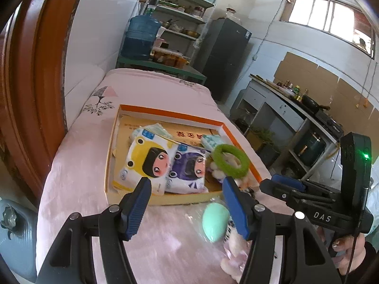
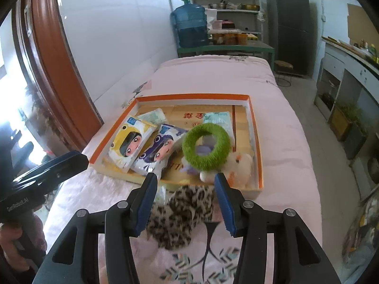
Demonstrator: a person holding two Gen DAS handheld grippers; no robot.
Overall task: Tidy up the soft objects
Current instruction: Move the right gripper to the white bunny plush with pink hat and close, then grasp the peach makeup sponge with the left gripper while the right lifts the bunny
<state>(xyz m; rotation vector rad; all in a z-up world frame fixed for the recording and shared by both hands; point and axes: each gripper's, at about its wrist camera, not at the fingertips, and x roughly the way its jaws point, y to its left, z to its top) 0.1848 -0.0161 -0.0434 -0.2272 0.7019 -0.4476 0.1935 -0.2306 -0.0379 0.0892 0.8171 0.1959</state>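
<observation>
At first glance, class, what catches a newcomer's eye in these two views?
A shallow orange-rimmed box sits on the pink bedcover. Inside it, a fuzzy green ring lies beside two cartoon-faced packs. Outside its near edge lie a leopard-print plush and a mint egg-shaped sponge.

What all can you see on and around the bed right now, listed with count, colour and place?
box: one, orange-rimmed, on the pink bed
cartoon tissue packs: two, yellow and purple, left in box
pale green packs: two, back of box
fuzzy ring: one, green, right in box
plush toy: one, white, box's near right corner
leopard-print fluffy item: one, on bed before box
egg-shaped sponge: one, mint, on bed
water jug: one, blue, behind bed
left gripper: black, blue pads, open
right gripper: same, open over leopard item
</observation>
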